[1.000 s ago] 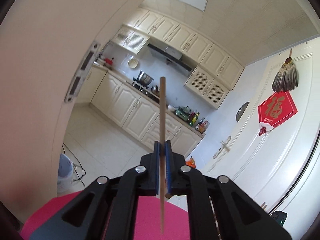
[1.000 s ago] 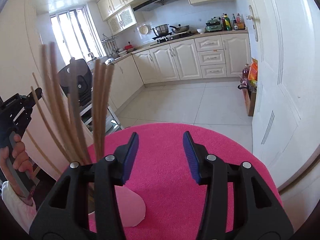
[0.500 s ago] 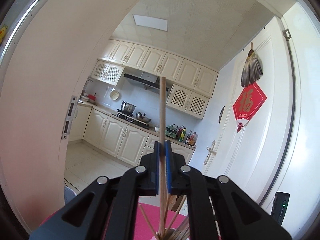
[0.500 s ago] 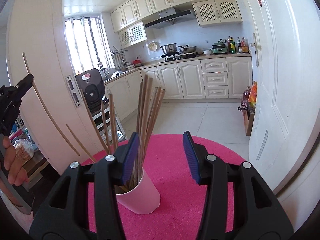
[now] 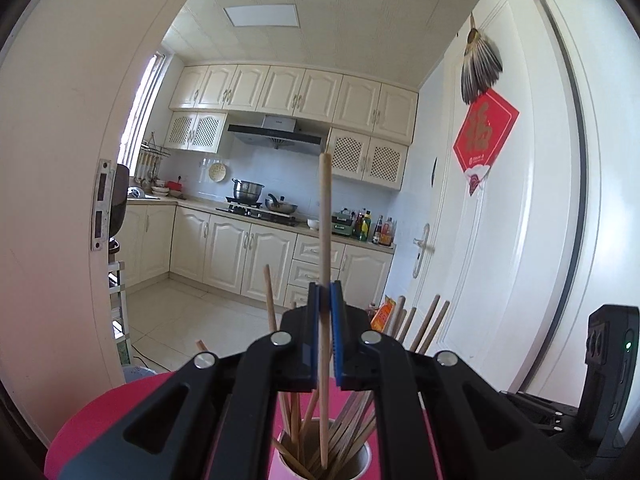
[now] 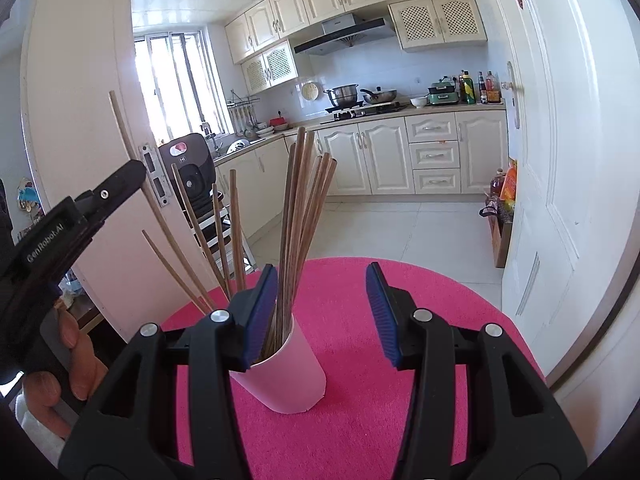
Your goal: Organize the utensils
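Left tool point(image 5: 325, 300) clamped on a pale chopstick point(image 5: 325, 216), upright over the pink cup point(image 6: 290, 372).
Right tool point(image 6: 322, 312) stands apart, empty, cup just beside its left pad on the pink counter point(image 6: 360, 420).

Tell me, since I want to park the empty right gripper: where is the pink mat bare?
Bare pink mat lies right of and behind the cup, toward the white door. Left of it is crowded: chopsticks fan out, and the left gripper holds one there.

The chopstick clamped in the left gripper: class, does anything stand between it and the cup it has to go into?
Only the other chopsticks. The held chopstick, pinched in the left gripper, already has its lower end at the mouth of the pink cup. The bundle in the cup crowds the opening. The right gripper is open, beside the cup.
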{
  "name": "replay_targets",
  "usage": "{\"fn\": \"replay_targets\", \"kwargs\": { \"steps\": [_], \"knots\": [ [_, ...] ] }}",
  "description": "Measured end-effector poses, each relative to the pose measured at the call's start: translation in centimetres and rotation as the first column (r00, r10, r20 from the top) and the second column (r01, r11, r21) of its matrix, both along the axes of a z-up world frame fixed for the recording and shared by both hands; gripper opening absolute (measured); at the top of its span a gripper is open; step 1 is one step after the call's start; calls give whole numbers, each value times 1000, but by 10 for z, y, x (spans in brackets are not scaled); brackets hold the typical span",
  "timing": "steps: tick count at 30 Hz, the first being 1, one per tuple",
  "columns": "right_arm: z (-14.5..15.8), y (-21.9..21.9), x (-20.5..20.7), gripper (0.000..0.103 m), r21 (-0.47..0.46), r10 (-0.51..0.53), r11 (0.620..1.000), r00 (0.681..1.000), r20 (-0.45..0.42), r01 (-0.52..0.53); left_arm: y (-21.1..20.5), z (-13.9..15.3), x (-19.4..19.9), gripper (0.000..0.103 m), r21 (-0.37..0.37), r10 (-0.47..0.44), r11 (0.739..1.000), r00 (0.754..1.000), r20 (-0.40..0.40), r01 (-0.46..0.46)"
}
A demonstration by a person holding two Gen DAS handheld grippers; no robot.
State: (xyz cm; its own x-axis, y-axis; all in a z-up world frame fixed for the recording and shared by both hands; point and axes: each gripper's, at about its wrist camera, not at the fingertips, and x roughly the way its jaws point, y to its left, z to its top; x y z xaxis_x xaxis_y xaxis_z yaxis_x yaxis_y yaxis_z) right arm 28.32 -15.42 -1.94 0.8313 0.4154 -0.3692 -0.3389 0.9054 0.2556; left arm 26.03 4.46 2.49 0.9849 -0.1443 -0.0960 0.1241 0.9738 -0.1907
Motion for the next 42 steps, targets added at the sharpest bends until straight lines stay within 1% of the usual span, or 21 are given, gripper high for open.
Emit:
{"fn": "replay_targets", "kwargs": {
  "steps": [3, 4, 5, 6, 8, 10, 13, 16, 21, 25, 27, 28, 30, 32, 35, 42],
  "knots": [
    [-1, 0, -1, 46, 5, -1, 1000, 1000, 1, 1, -2, -6, 5, 7, 16, -3, 1000, 999, -39, 4],
    [0, 0, -2, 46, 7, 0, 1000, 1000, 1, 0, -1, -8, 5, 12, 15, -8, 1000, 999, -52, 8],
    [0, 0, -4, 46, 9, 0, 1000, 1000, 3, 0, -1, -9, 4, 30, 14, -11, 1000, 998, -64, 12],
    [1, 0, -6, 46, 11, -1, 1000, 1000, 6, 1, -1, -10, 2, 37, 18, -7, 1000, 998, -69, 9],
    [4, -1, -9, 46, 13, 0, 1000, 1000, 12, 0, -2, -11, -4, 48, 30, -6, 1000, 998, -58, 8],
    [8, -1, -15, 46, 7, -6, 1000, 1000, 23, 6, -4, -9, -10, 54, 57, 5, 998, 998, -69, -1],
    [14, -3, -29, 46, 12, -15, 1000, 999, 41, 14, -3, -4, -22, 65, 71, 7, 997, 997, -77, -2],
    [24, -4, -49, 48, 13, -28, 1000, 997, 72, 27, -1, 1, -38, 68, 89, 18, 996, 995, -96, -10],
    [42, 0, -90, 53, -15, -44, 999, 989, 144, 46, 0, 8, -68, 69, 117, 33, 993, 992, -122, -18],
    [51, 6, -126, 65, -60, -54, 996, 977, 206, 68, -3, 13, -103, 72, 144, 35, 989, 995, -93, -21],
    [54, 9, -142, 67, -79, -65, 993, 971, 230, 85, -6, 16, -121, 73, 165, 41, 986, 997, -68, -30],
    [55, 10, -149, 69, -82, -71, 992, 968, 239, 93, -7, 17, -129, 74, 177, 40, 984, 997, -62, -28],
    [58, 9, -165, 72, -87, -84, 990, 963, 258, 110, -9, 18, -145, 74, 204, 48, 978, 997, -52, -37],
    [61, 9, -177, 73, -89, -88, 989, 959, 269, 116, -12, 21, -159, 74, 224, 54, 974, 998, -36, -44],
    [65, 10, -199, 74, -98, -100, 986, 949, 300, 135, -10, 25, -179, 74, 205, 52, 978, 998, -25, -46],
    [69, 12, -229, 77, -126, -103, 980, 935, 340, 153, -7, 30, -213, 74, 169, 51, 984, 999, -15, -48]
  ]
}}
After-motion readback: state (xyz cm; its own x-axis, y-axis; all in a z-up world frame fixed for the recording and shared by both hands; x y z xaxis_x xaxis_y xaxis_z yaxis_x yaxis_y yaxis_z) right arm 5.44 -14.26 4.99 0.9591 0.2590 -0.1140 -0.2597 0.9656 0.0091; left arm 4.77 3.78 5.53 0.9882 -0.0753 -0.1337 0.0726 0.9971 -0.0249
